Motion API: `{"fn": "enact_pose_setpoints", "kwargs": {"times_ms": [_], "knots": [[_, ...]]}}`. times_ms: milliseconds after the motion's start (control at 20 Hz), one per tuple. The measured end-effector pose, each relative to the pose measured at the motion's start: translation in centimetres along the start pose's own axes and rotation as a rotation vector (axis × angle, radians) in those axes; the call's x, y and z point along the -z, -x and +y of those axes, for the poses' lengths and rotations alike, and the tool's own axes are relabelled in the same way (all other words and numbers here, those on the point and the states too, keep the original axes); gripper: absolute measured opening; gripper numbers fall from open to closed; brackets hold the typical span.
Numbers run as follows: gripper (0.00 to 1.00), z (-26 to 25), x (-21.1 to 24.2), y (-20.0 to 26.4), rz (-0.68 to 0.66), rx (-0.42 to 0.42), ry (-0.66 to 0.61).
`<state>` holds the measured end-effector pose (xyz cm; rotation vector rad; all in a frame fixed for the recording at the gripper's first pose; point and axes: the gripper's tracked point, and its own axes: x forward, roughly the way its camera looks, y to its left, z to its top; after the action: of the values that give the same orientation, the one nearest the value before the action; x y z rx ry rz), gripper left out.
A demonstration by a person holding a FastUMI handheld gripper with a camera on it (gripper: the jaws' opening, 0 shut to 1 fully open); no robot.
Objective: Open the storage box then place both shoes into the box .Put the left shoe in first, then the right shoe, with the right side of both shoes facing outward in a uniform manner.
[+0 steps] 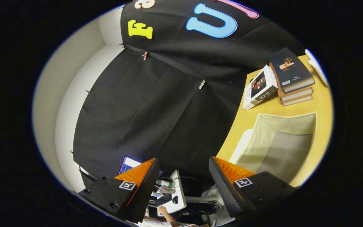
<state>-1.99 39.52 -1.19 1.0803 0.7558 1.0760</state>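
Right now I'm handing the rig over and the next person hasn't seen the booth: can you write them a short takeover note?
Claw: open, holding nothing, tilted sideways, aimed mostly at the black cloth.
Box: on the yellow table, just beyond one finger; its top is open and the inside looks empty.
Books: stacked on the table beyond the box.
Done: box appears open.
Left: locate both shoes, put in the left one first, then the right, right sides facing outward.

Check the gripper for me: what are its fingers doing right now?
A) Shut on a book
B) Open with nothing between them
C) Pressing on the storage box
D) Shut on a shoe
B: the gripper has its fingers spread apart with an empty gap, and the open storage box sits beyond one finger on the wooden table.
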Motion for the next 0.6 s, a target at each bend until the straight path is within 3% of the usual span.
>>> {"fn": "enact_pose_setpoints", "kwargs": {"times_ms": [300,600], "knots": [[0.97,-4.8,0.4,7.0,-0.091,0.220,0.204],[0.97,-9.3,1.6,15.9,-0.179,0.460,0.288]]}}
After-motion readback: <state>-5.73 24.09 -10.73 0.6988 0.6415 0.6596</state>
